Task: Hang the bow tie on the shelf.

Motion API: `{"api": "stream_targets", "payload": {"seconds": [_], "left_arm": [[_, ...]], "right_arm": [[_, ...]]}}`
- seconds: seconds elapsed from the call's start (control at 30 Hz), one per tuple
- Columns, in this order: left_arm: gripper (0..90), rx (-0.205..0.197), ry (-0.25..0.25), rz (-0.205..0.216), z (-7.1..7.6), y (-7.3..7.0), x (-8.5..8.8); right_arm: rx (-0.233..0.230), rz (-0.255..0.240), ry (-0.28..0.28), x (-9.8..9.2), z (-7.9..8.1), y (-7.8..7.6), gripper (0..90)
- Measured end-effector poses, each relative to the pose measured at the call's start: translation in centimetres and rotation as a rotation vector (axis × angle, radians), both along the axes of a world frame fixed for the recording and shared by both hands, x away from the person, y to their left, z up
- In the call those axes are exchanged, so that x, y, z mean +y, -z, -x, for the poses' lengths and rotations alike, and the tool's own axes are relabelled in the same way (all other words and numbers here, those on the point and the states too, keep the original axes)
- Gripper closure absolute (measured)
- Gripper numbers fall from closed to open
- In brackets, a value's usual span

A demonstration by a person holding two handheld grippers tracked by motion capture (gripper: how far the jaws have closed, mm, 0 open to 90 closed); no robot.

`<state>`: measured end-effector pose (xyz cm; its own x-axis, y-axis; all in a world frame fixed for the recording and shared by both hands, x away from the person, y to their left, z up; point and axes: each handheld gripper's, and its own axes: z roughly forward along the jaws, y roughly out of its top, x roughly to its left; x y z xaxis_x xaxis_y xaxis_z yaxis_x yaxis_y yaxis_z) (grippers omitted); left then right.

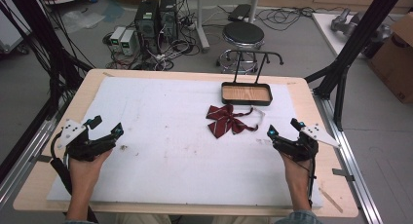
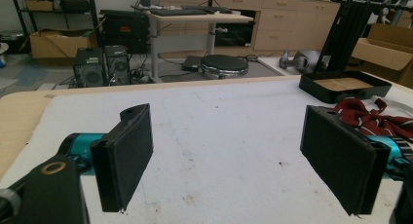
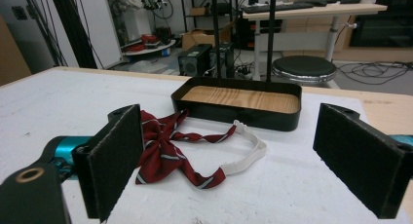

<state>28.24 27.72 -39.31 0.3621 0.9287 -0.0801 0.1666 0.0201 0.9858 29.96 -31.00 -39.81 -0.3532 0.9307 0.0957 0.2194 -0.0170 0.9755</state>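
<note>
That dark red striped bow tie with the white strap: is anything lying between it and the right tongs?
Nothing visible does. The right tongs are open, facing the dark red striped bow tie across bare white table cover. The black tray with a wooden floor sits behind the tie, out of the way.

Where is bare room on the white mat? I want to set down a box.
Free: the wide stretch between the left gripper and the bow tie, and the near strip between both hands. Crowded: around the tray, bow tie and right gripper.
</note>
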Motion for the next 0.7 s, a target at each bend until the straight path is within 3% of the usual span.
{"api": "stream_targets", "payload": {"seconds": [0.37,0.7], "left_arm": [[19.8,-0.005,-0.002,0.019,0.0,-0.1,0.3],[19.8,-0.009,0.004,0.025,0.0,-0.2,0.4]], "right_arm": [[0.015,0.030,-0.060,3.1,-3.2,-1.3,11.8],[0.033,0.085,-0.149,8.4,-7.4,-1.6,18.3]]}}
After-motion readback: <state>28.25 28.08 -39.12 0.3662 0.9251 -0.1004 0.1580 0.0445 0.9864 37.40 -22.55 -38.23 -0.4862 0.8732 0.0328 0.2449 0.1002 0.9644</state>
